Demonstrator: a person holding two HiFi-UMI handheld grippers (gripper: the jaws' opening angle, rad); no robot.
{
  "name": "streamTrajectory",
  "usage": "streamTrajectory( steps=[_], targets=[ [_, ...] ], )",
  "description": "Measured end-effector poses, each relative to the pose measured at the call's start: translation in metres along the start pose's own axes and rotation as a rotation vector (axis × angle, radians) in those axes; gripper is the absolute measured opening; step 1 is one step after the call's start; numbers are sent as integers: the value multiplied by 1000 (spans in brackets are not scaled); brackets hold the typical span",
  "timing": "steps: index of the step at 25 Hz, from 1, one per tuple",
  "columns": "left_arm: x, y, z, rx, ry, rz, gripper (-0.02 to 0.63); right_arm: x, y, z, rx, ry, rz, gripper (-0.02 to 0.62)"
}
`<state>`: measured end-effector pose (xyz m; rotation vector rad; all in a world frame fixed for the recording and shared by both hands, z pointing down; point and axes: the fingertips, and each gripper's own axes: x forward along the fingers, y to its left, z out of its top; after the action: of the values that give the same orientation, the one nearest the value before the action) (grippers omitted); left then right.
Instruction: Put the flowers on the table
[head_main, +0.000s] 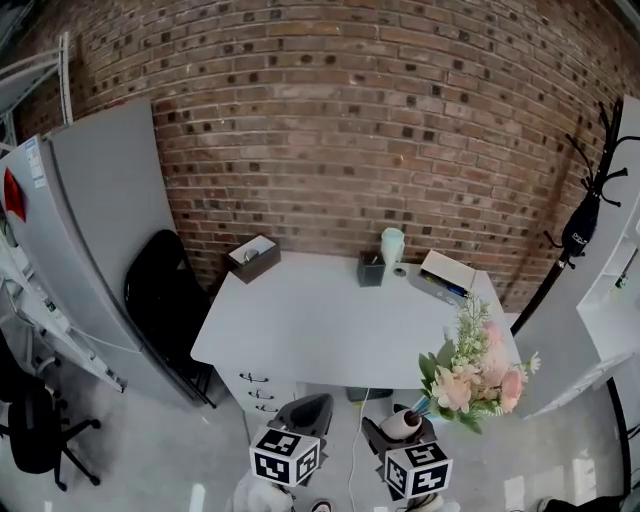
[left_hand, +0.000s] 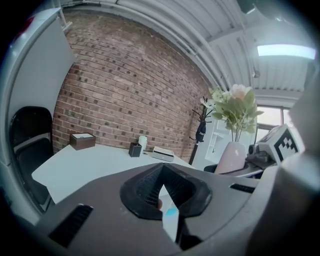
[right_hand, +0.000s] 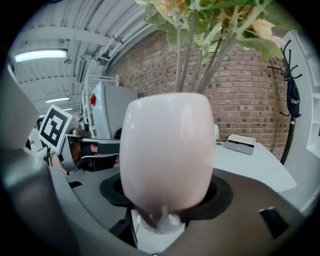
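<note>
A bunch of pink and cream flowers stands in a pale pink vase. My right gripper is shut on the vase, low down near its base, and holds it in the air in front of the white table, off its near right corner. The right gripper view is filled by the vase, with stems and flowers above it. My left gripper hovers beside it to the left, shut and holding nothing. In the left gripper view the vase and flowers show at the right.
Along the table's back edge stand a brown tissue box, a dark holder, a pale cup and a white box. A black chair and grey cabinet stand left. A coat rack is at the right, and drawers sit under the table.
</note>
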<state>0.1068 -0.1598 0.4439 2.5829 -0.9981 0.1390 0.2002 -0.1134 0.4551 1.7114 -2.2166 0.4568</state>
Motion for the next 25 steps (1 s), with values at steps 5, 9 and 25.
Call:
streamTrajectory(
  steps=[5, 9, 25],
  targets=[
    [14, 14, -15, -36, 52, -2, 5, 19, -12, -3, 18, 33, -10, 252],
    [22, 25, -15, -46, 61, 8, 5, 37, -18, 2, 59, 42, 3, 252],
    [93, 98, 18, -76, 19, 138, 5, 136, -66, 53, -13, 32, 73, 252]
  ],
)
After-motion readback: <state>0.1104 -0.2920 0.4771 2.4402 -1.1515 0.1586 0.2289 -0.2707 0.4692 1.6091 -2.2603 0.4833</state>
